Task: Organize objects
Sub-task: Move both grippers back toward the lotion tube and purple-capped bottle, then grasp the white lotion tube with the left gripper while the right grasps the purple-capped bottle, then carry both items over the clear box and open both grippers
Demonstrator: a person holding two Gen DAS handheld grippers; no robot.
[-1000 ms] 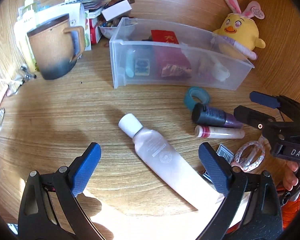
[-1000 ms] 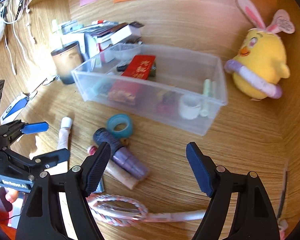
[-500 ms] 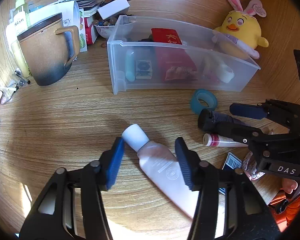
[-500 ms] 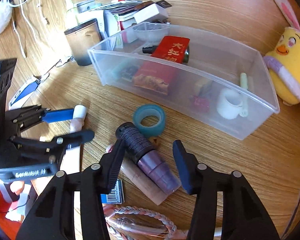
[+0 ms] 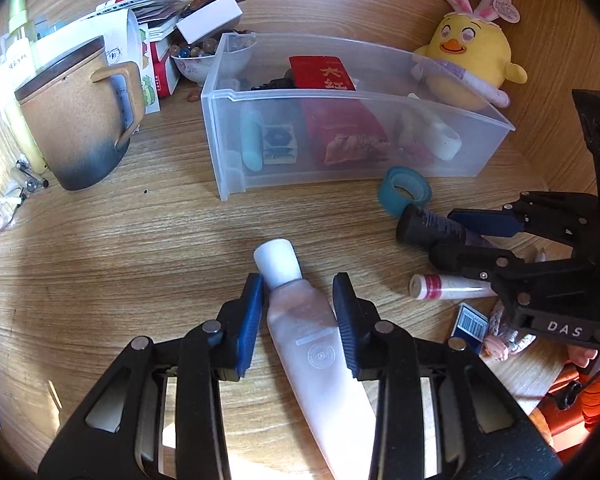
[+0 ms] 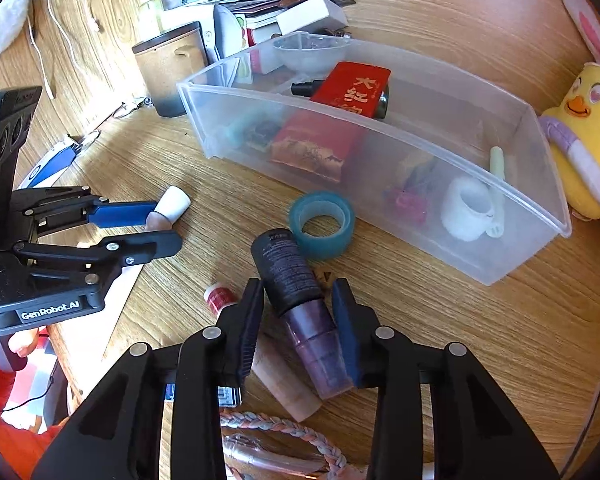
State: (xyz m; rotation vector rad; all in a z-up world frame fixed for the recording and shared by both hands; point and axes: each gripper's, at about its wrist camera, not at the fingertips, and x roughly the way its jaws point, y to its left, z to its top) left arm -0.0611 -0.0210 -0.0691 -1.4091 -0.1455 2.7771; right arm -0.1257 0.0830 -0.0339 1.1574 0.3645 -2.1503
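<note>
Tubes first: one pale pink tube (image 5: pixel 308 332) with a white cap lies on the tabletop (image 5: pixel 140 240) right between the left tool (image 5: pixel 298 312) pads, which have just been closing and now sit against both its sides. One dark purple bottle (image 6: pixel 300 304) with a black cap is between the right tool (image 6: pixel 298 316) pads, also just closed in from wide apart; they look pressed on it. Just beyond the right tool sits one teal tape roll (image 6: pixel 322 224), and past that one clear bin (image 6: pixel 380 128) holding one red packet (image 6: pixel 332 120). One thin red-capped tube (image 5: pixel 448 286) lies beside the bottle. One mug (image 5: pixel 76 120) stands far left of the left tool, one yellow chick plush (image 5: pixel 468 60) far right.
</note>
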